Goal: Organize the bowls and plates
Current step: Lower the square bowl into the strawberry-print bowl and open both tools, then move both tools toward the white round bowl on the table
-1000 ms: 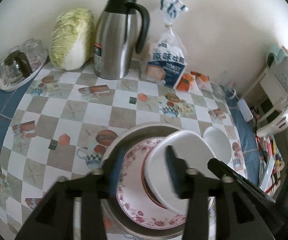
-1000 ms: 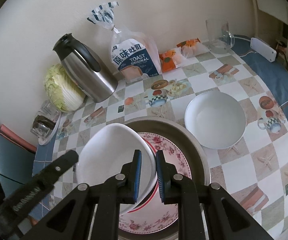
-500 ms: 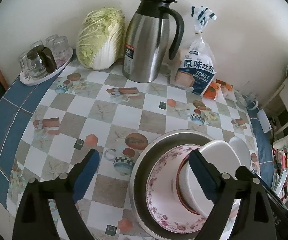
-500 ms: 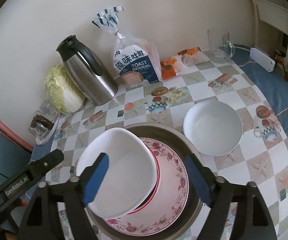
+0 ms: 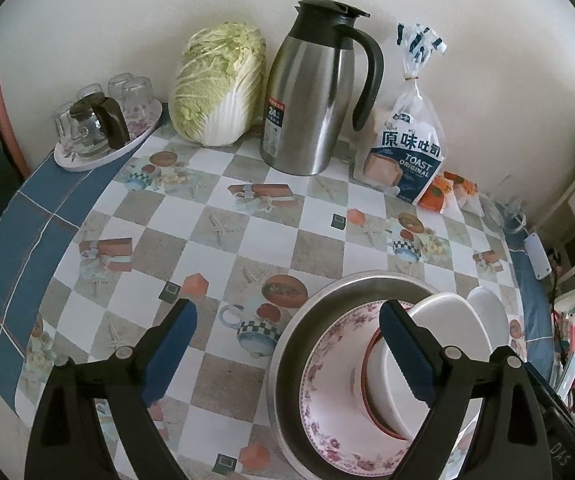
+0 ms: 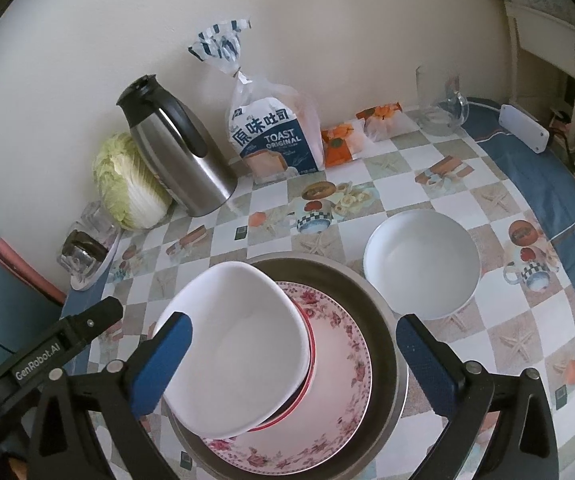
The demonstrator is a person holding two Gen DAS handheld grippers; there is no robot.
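Both the left gripper (image 5: 287, 344) and right gripper (image 6: 293, 354) had just been opening and gaped wide, empty, over the stacked white bowl (image 6: 235, 356); a thermos (image 6: 175, 156), toast bag (image 6: 275, 140) and cabbage (image 6: 127, 184) lined the wall.

White squarish bowl (image 6: 239, 344) sits in red-rimmed bowl (image 6: 307, 340), on floral plate (image 6: 339, 392), inside steel basin (image 6: 383, 320). Round white bowl (image 6: 423, 264) right of basin. Behind, along wall: napa cabbage (image 6: 127, 184), steel thermos jug (image 6: 179, 156), bagged toast loaf (image 6: 275, 136).

free: checkered tabletop (image 5: 215, 248) left of stacked dishes (image 6: 271, 344) | blocked: back wall row, thermos (image 5: 307, 92), bread bag (image 5: 407, 152)
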